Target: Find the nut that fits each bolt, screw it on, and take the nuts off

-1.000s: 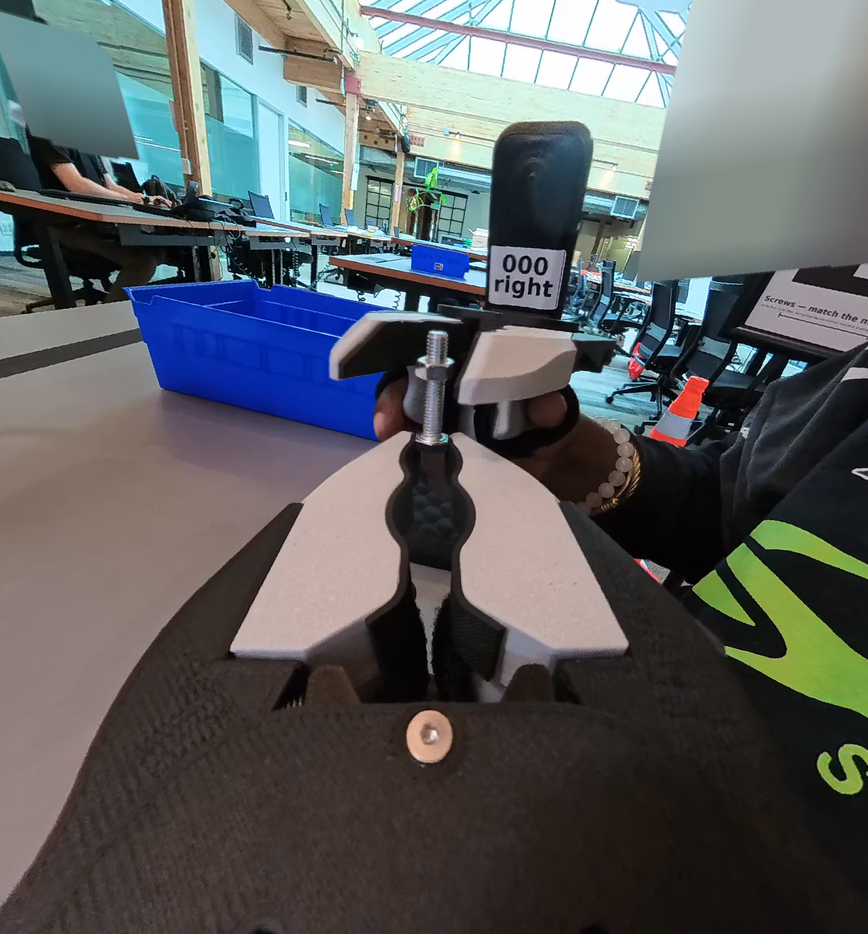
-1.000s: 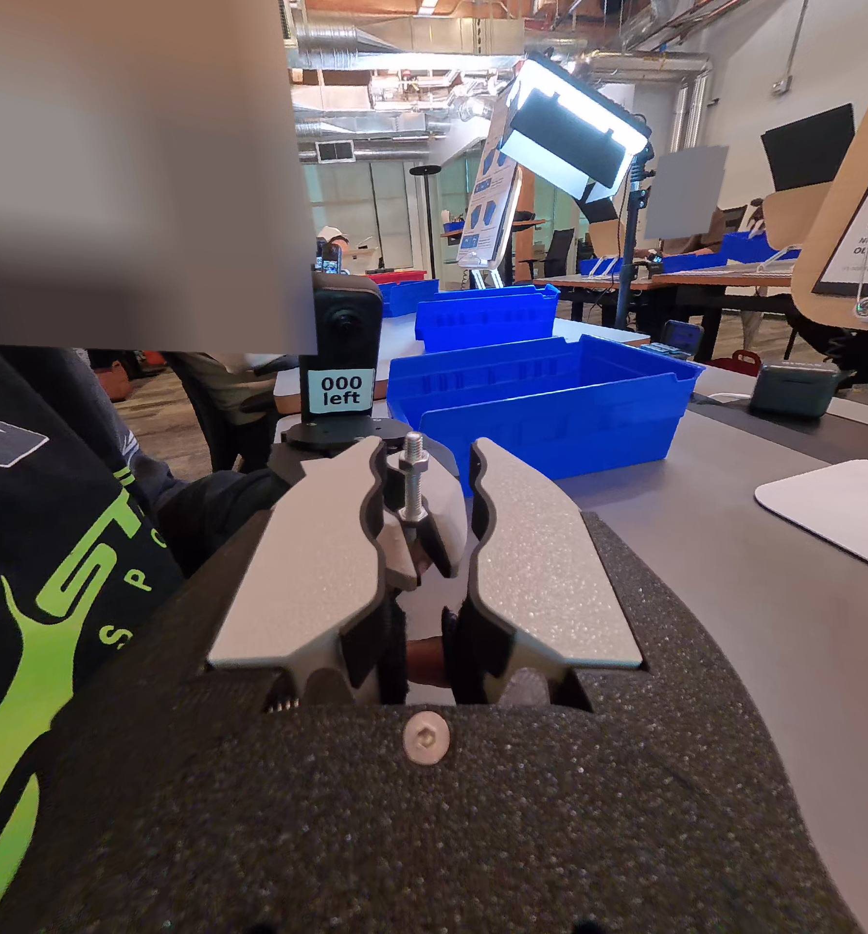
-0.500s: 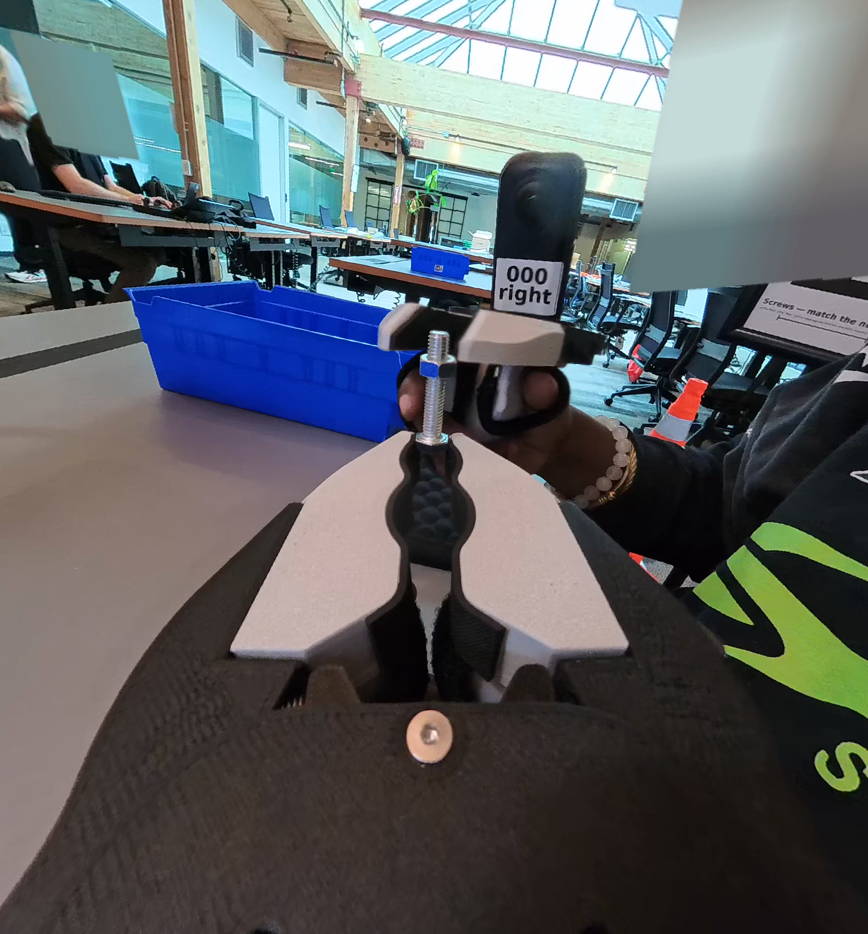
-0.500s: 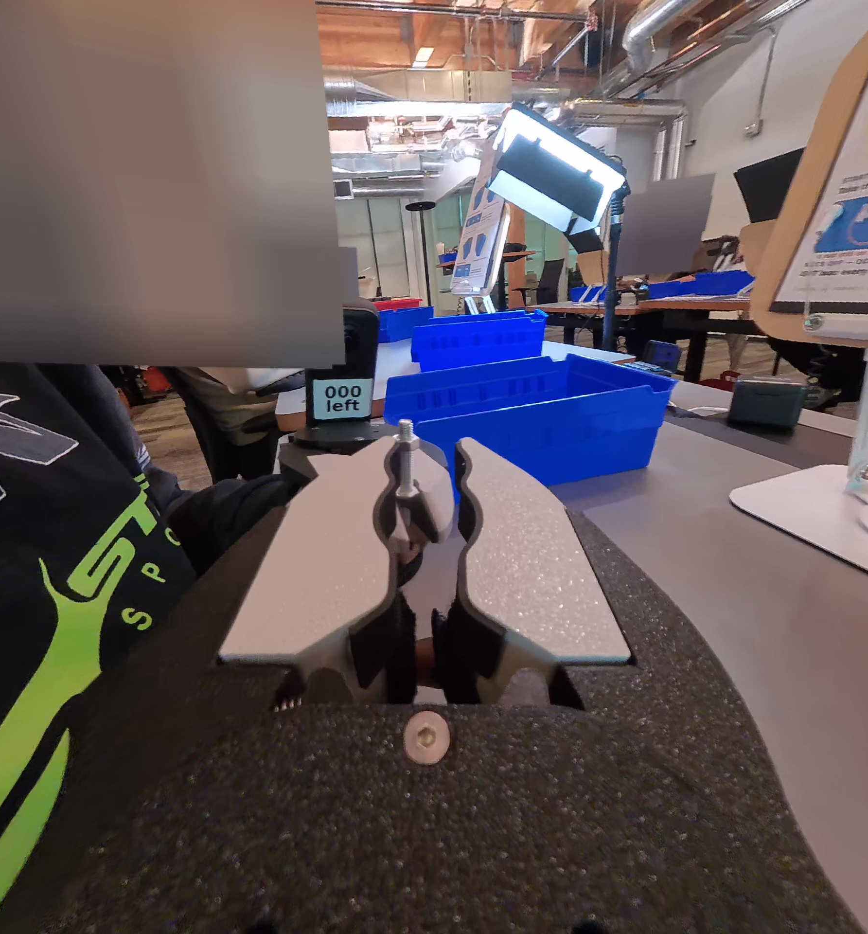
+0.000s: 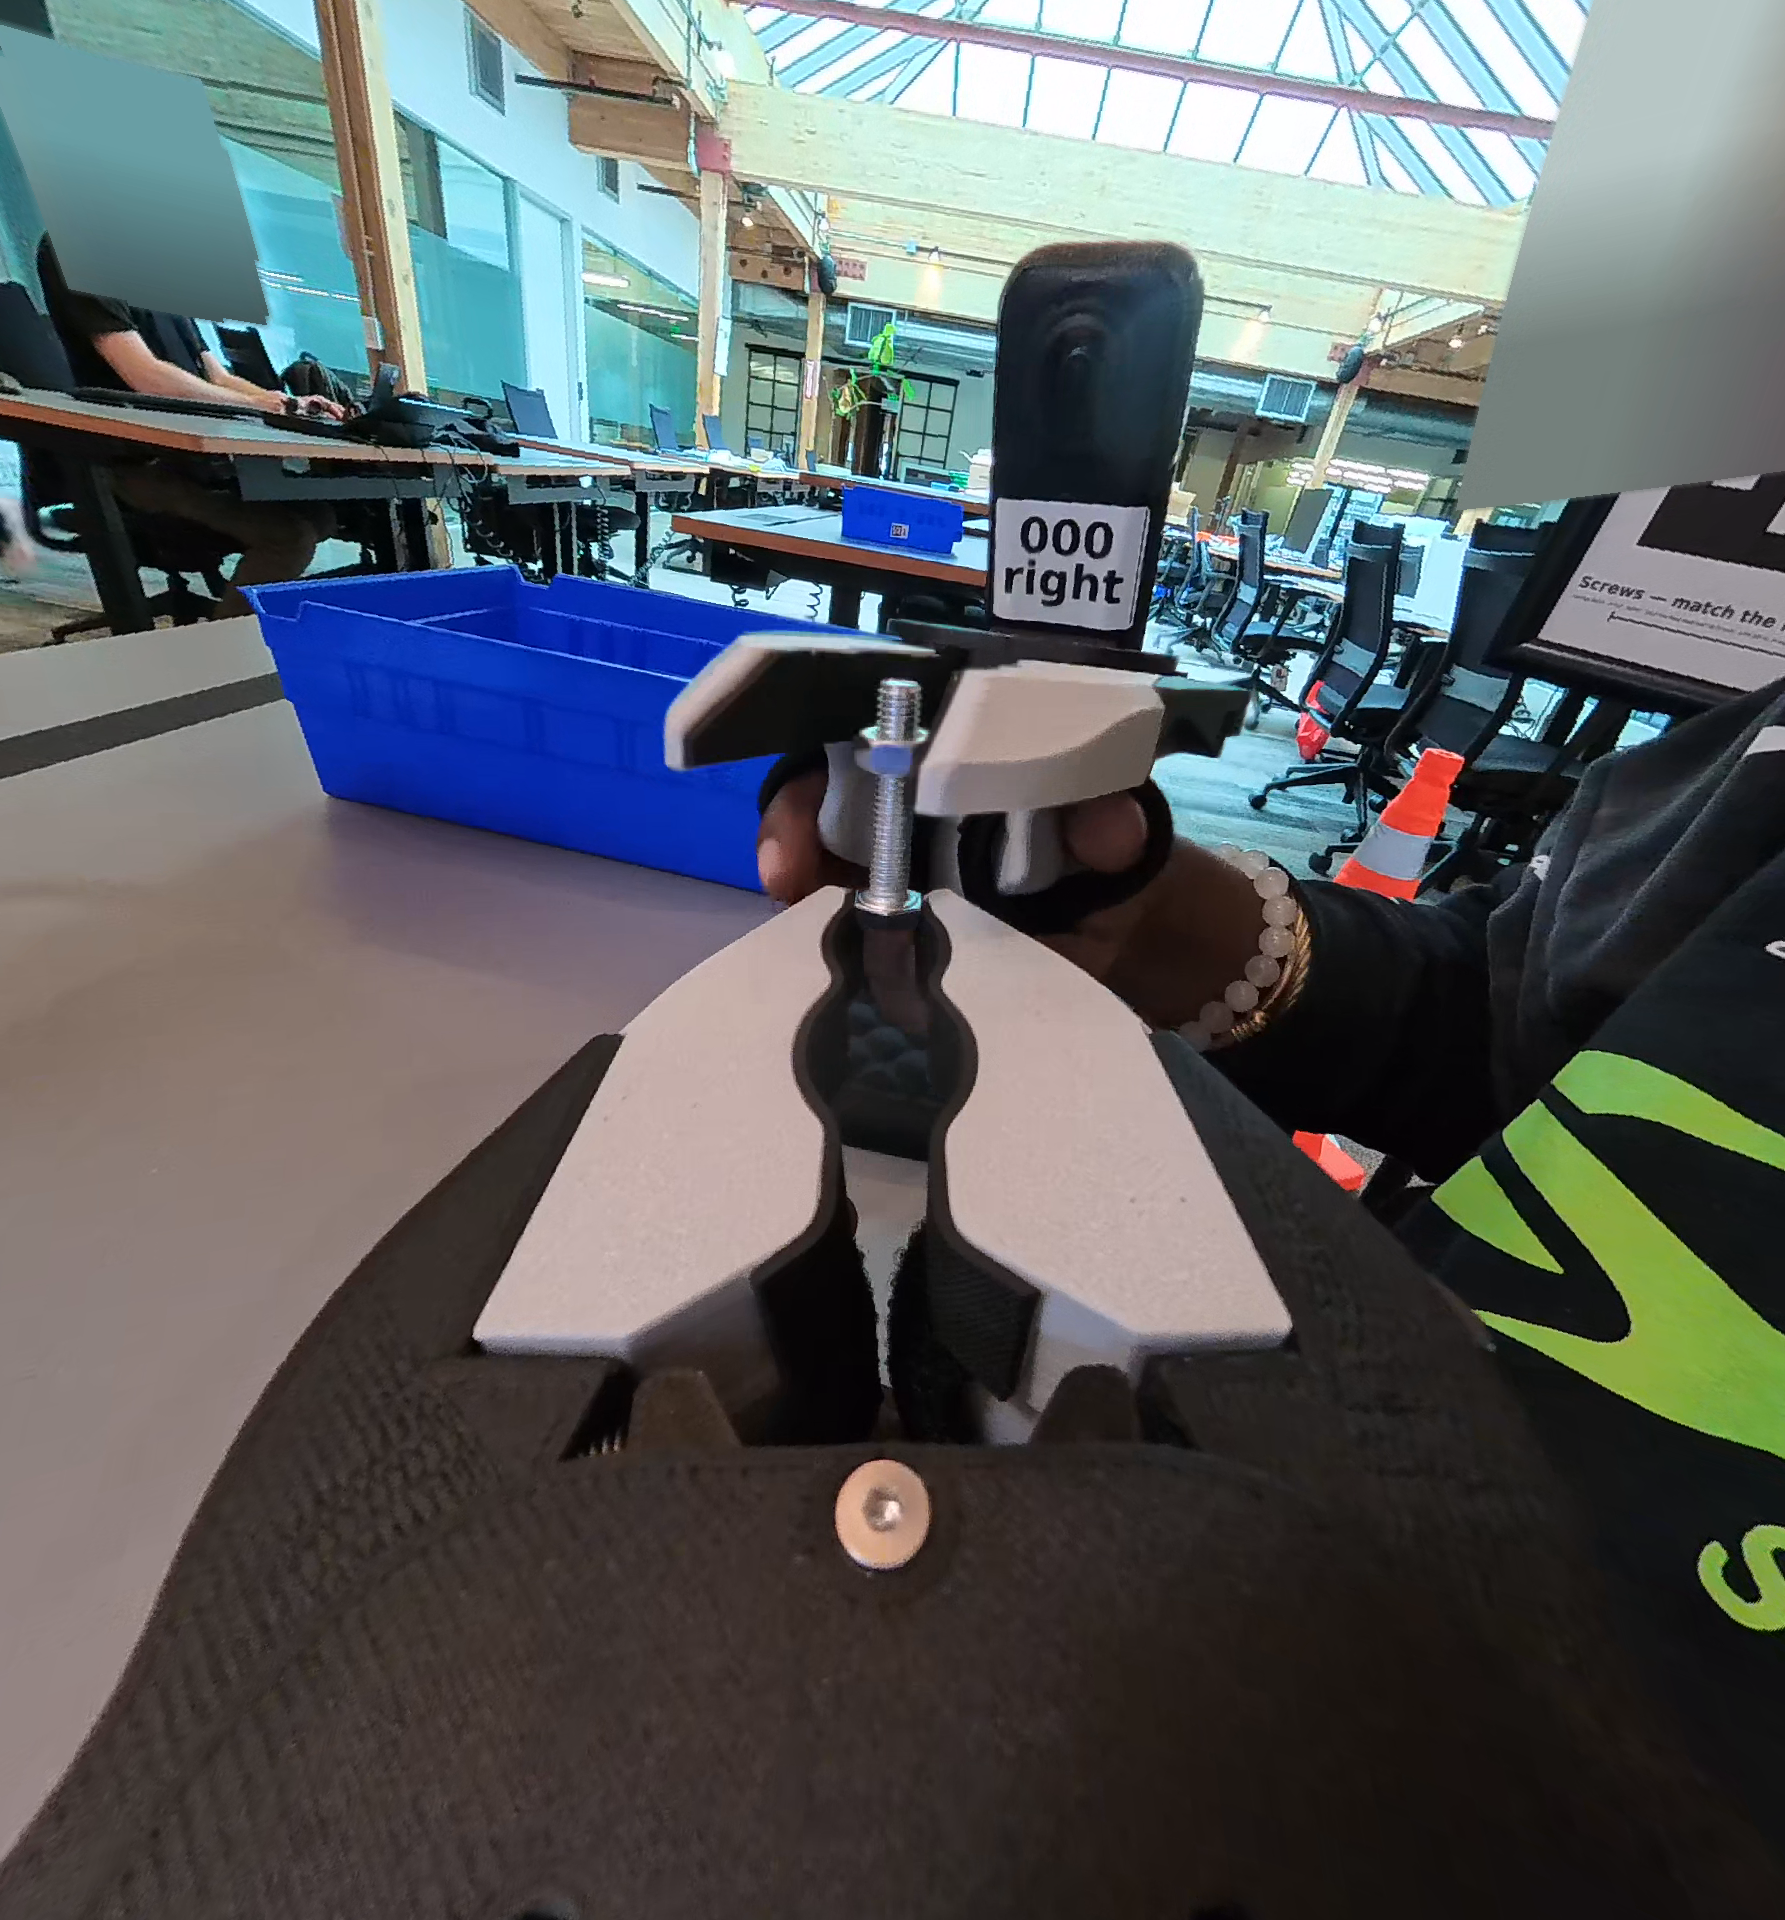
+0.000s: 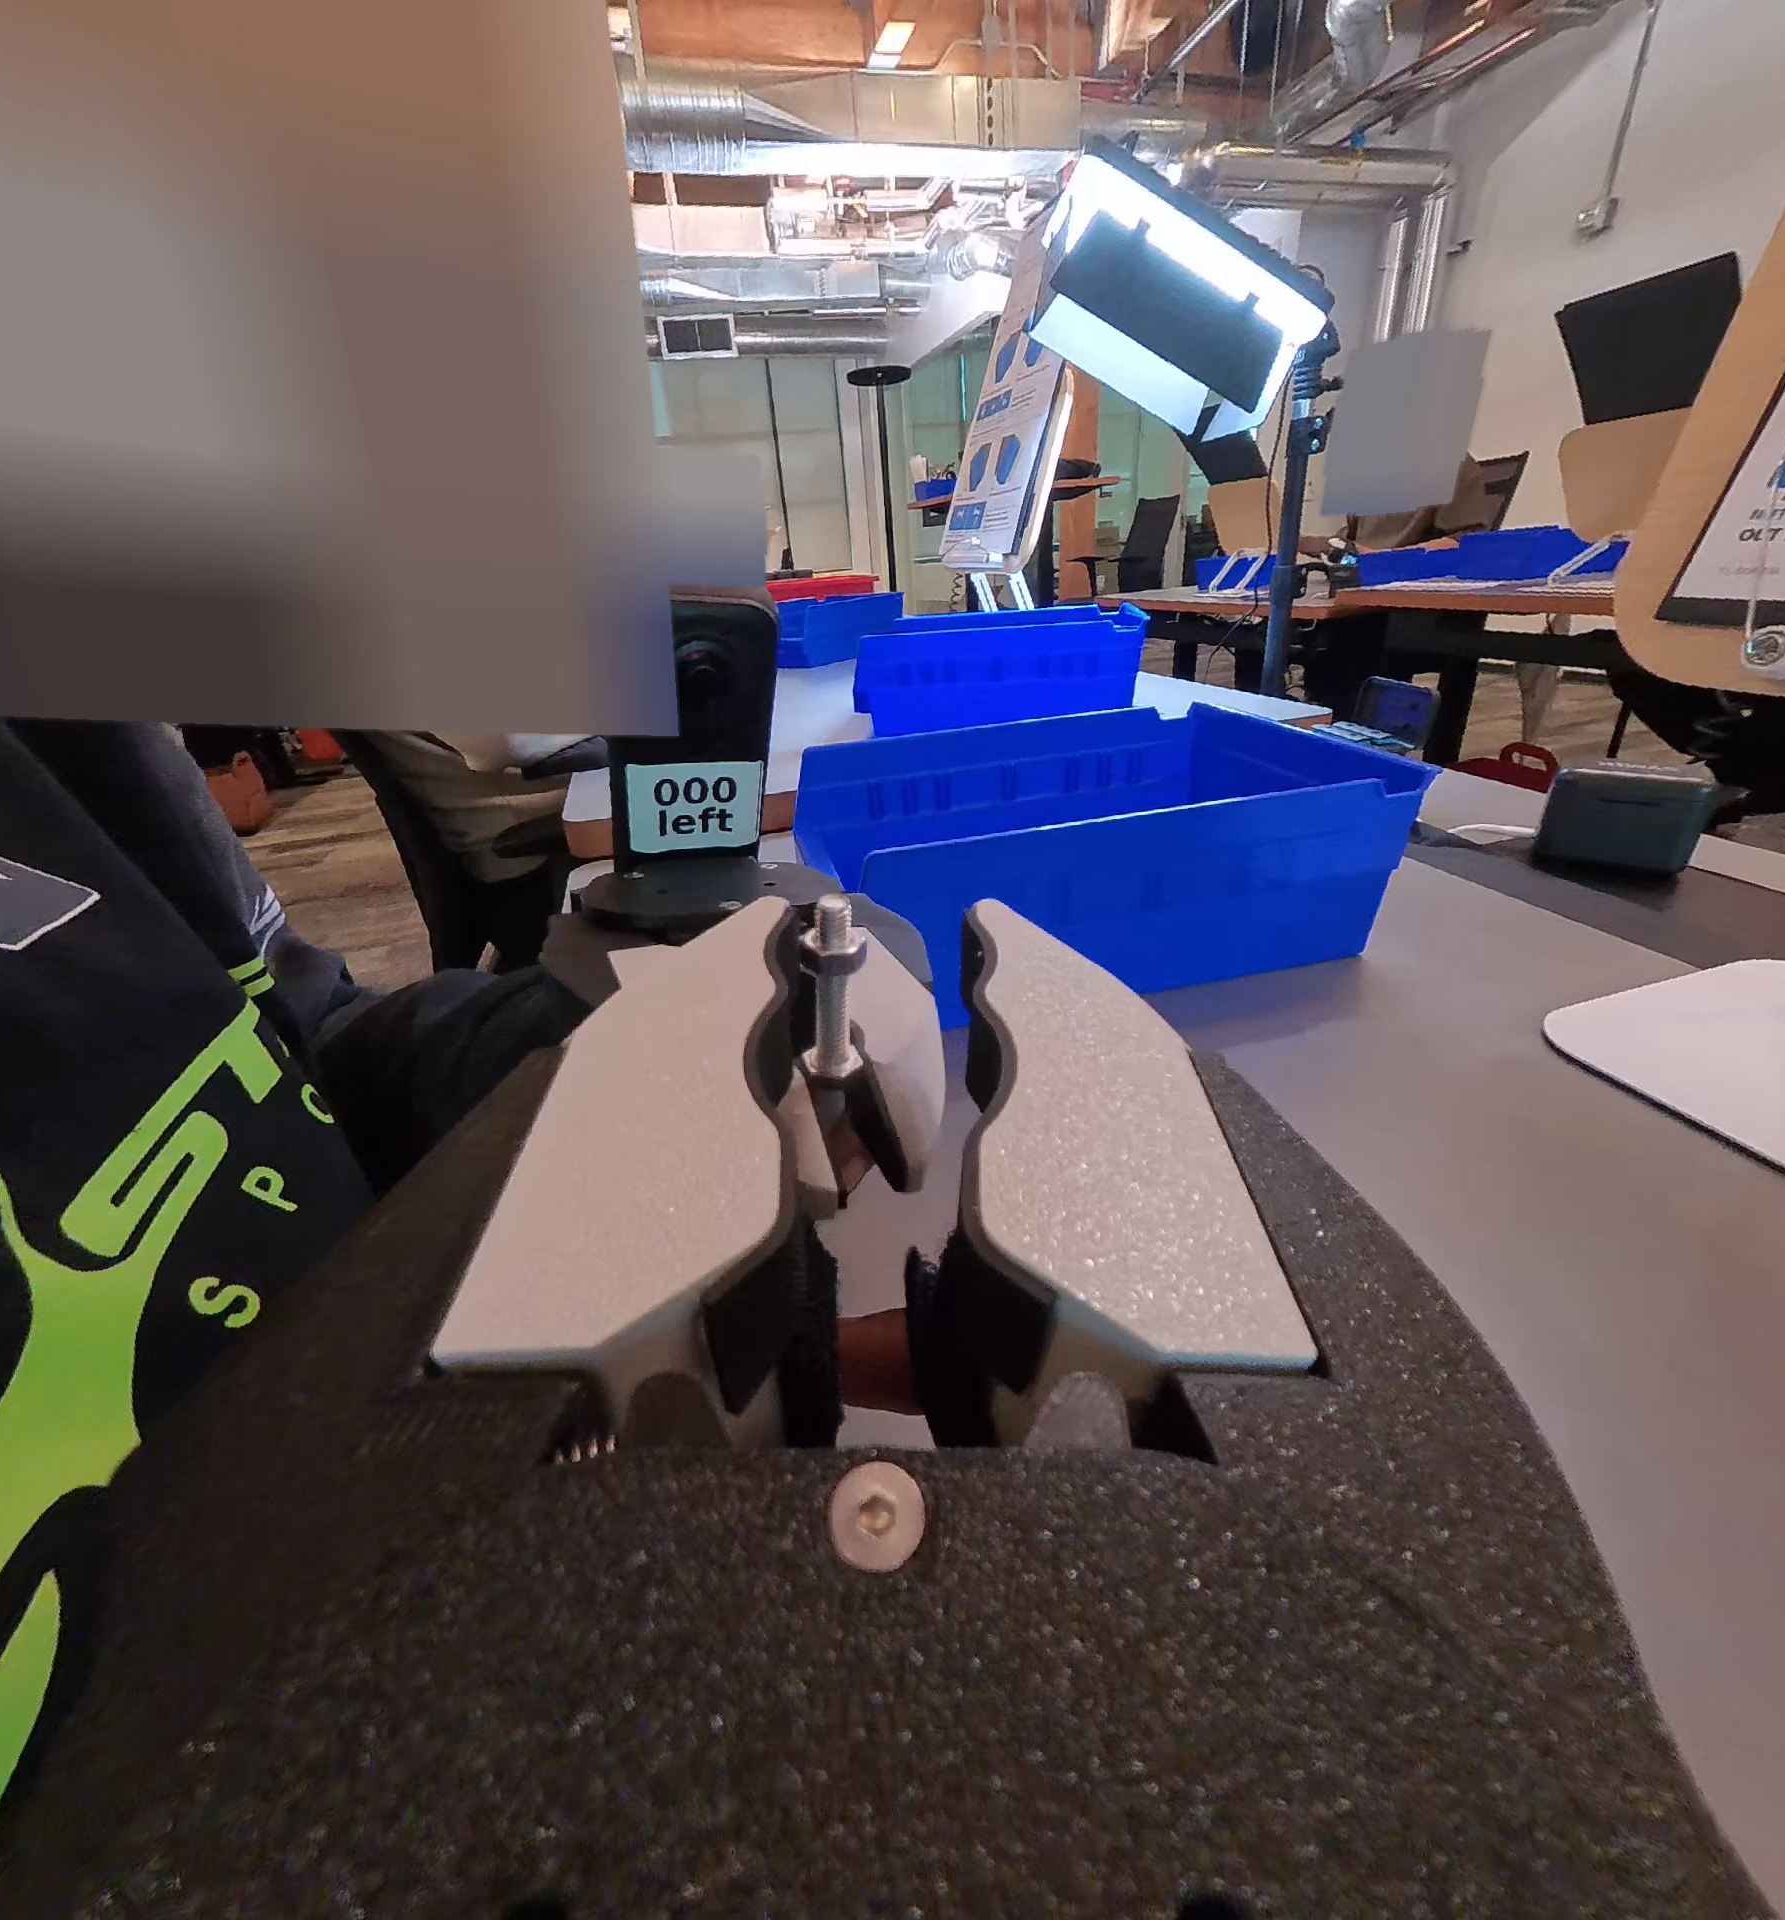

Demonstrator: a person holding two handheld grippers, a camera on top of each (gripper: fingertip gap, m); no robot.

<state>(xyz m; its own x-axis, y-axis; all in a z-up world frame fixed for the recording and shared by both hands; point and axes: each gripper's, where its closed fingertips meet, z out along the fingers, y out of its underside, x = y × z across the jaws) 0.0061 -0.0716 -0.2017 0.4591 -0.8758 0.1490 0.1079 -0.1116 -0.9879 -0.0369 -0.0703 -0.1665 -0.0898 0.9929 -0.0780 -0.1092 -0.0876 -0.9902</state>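
Observation:
My left gripper point(image 5: 888, 914) is shut on the head of a silver bolt point(image 5: 890, 821) and holds it upright above the grey table point(image 5: 192, 1039). A hex nut point(image 5: 893, 740) sits near the top of its thread. My right gripper point(image 5: 903, 717) faces the left one, its jaws apart on either side of the nut. In the right wrist view the bolt point(image 6: 834, 1003) and nut point(image 6: 832, 943) stand close to the left finger of the right gripper point(image 6: 877, 935), with a clear gap to the right finger. The left gripper point(image 6: 831, 1101) shows below, holding the bolt.
A blue bin point(image 5: 514, 707) stands on the table behind the grippers; it also shows in the right wrist view point(image 6: 1106, 862), with a second blue bin point(image 6: 992, 665) farther back. A white stand base point(image 6: 1698, 1049) with a sign board and a dark case point(image 6: 1620, 821) are at the right. Some 5 cm of space lies between my two pairs of fingers.
Half a second ago the right gripper's jaws were narrowed around the nut. Now they are wider apart again, as they were a second ago. The left gripper still holds the bolt upright.

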